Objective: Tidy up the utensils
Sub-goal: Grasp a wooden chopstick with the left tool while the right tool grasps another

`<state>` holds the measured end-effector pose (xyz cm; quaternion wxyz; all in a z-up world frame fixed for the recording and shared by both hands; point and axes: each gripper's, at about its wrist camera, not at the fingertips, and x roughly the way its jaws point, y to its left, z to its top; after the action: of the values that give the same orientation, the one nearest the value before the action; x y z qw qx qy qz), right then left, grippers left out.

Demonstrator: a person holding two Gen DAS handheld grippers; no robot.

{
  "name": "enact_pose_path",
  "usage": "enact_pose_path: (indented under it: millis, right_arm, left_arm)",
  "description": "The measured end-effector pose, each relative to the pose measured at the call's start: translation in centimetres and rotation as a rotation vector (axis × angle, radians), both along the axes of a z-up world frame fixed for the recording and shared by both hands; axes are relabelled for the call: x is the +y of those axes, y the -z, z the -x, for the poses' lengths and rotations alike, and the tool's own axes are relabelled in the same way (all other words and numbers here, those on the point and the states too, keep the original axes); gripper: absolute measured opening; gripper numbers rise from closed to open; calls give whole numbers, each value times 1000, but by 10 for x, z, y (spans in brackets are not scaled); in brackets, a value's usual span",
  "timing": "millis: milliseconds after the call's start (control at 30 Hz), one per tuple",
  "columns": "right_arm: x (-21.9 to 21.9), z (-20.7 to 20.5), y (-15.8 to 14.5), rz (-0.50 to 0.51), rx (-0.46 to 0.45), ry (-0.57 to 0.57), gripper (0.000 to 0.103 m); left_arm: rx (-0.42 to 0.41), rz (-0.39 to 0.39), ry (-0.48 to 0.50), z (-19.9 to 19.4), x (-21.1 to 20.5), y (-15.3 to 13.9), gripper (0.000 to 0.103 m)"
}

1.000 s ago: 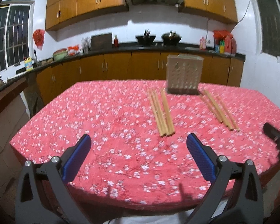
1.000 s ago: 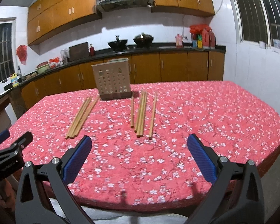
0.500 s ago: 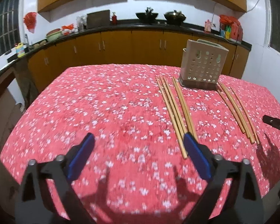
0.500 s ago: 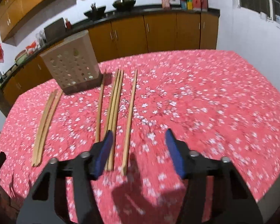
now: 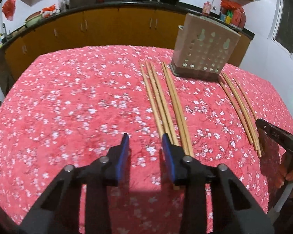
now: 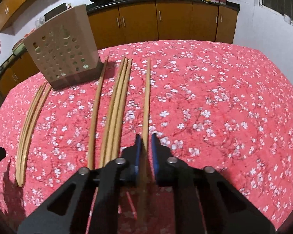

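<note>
- Your right gripper (image 6: 145, 142) is clenched on a single chopstick (image 6: 146, 97), the one farthest from the utensil holder (image 6: 63, 52) on that side; its blue pads pinch the near end while the rest of the stick lies on the tablecloth (image 6: 224, 107).
- Between that stick and the holder lie a tight bundle of chopsticks (image 6: 118, 105) and one separate chopstick (image 6: 96, 109) whose far tip reaches the holder's base.
- On the holder's other side a second group of chopsticks (image 5: 164, 105) lies flat, far ends near the holder's base.
- Your left gripper (image 5: 145, 138) has just been narrowing and its jaws are partly closed with only cloth between them; the pad nearer the holder overlaps that group's near ends, though you cannot tell whether it touches them. It grasps nothing.
- The perforated holder stands upright toward the table's far side.
- Behind it runs a dark counter (image 5: 117, 0) with two woks above brown cabinets.
</note>
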<state>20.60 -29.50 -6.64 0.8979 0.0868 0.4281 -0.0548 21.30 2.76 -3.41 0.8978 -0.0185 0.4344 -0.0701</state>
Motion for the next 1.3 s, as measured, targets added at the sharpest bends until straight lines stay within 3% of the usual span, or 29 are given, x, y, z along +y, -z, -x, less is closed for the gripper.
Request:
enact_pose_path:
  millis: [133,267,867,1033,1300]
  right_arm:
    - [-8,-1,0,-14,-2,16,7]
    - [-6,1,0,14,-7,10,7]
    - [-1,0,0,33,-11,-23,7]
    - [-9,-8,1,29,-14,-9,7]
    - [-18,-6,3,0,-23,-6,7]
  left_arm:
    - [34,29,21,-14,-6,6,19]
    - [62,33,38,-25,-12,13,14]
    - [96,17,36,-45,-23,29,9]
    - [75,-12,-4,-65,-4,30,8]
    - [50,42,21,-68,13,33,8]
